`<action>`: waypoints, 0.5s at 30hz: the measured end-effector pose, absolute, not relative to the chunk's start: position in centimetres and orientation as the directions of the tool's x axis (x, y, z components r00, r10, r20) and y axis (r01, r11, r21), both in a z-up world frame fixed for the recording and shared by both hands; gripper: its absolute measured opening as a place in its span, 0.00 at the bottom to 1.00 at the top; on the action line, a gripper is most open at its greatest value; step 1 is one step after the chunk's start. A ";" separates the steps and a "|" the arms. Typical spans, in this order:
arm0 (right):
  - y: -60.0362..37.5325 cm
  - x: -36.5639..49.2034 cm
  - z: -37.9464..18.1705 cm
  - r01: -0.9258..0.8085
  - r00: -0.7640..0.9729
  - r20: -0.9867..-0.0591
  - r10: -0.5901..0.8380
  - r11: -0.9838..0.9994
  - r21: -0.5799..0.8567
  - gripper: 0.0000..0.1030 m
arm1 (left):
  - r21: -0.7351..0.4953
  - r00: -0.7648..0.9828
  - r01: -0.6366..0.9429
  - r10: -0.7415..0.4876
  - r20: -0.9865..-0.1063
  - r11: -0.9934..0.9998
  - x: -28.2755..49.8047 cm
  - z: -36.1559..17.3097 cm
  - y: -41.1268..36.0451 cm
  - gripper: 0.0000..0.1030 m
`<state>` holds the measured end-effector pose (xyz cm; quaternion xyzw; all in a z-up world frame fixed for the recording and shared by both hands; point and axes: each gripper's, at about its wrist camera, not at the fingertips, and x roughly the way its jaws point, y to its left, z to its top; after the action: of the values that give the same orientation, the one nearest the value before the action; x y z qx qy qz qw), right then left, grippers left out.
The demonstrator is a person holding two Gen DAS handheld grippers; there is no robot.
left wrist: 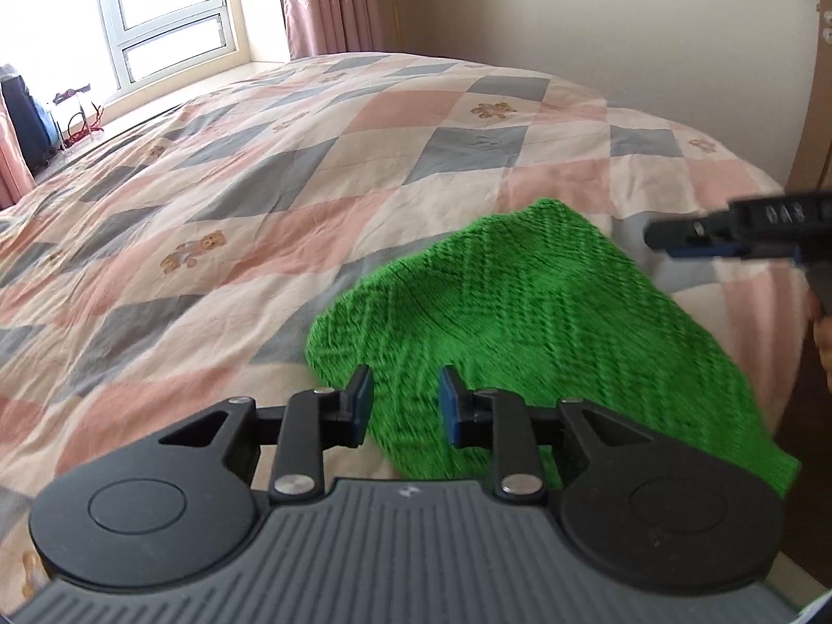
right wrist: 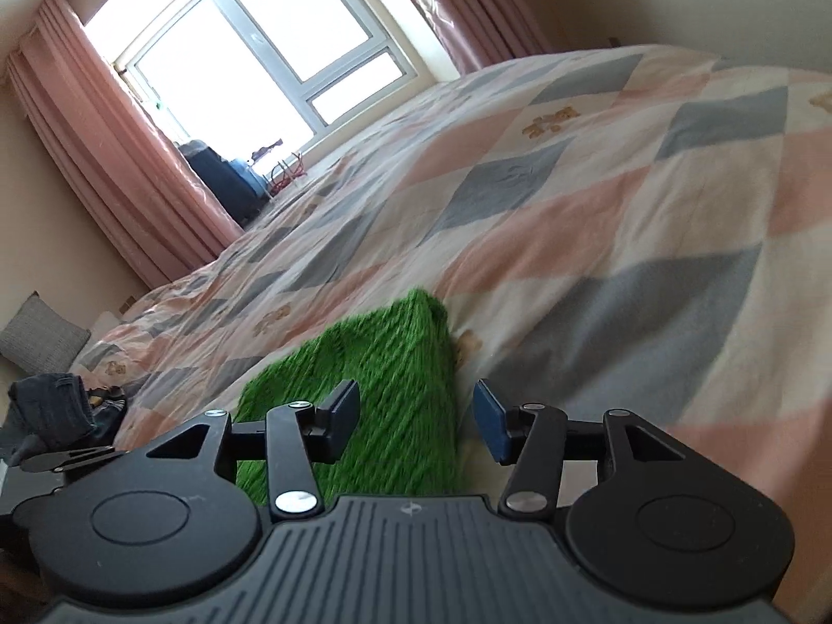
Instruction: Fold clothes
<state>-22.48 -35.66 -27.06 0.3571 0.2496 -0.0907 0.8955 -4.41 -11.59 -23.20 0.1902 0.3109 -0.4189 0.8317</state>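
The green knitted garment (left wrist: 525, 333) lay near the foot edge of the bed (left wrist: 312, 182), close to the corner nearest the person, on a quilt of pink, grey and cream diamonds with small bear prints. It looked already doubled over into a rough wedge, one pointed end aimed up the bed, which suggested the folding was partly done. The left gripper (left wrist: 405, 400) hung just above the garment's near edge with its jaws apart and nothing between them, probably placed there to take hold of that edge for the next fold. The right gripper (right wrist: 416, 411) was likewise spread wide and empty, poised over the garment's right border where knit met quilt; in the left wrist view it (left wrist: 728, 234) reached in from the right side, seemingly ready to work the opposite edge. Motion blur smeared the knit, so which part was sleeve, hem or collar could not be made out, and the gripper bodies hid the garment's nearest portion. A dark heap of denim-like clothing (right wrist: 52, 405) sat at the bed's left edge, partly cut off.
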 end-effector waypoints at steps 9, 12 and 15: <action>-32.1 -28.3 -31.0 0.386 0.838 -0.532 0.123 0.555 0.736 0.51 | -0.091 0.338 0.848 -0.665 -0.666 0.523 -10.9 -23.9 -8.5 0.22; -31.9 -28.2 -30.3 0.390 0.826 -0.555 0.100 0.610 0.690 0.15 | -0.023 0.365 0.852 -0.624 -0.691 0.523 -12.2 -25.0 -9.3 0.21; -31.7 -28.9 -29.2 0.405 0.810 -0.584 0.054 0.669 0.623 0.06 | 0.063 0.397 0.864 -0.596 -0.698 0.500 -13.6 -25.4 -9.8 0.21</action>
<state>-28.90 -31.70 -29.15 0.3938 0.2910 -0.1014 0.8660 -13.58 -9.79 -25.37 0.2139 0.3122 -0.4518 0.8079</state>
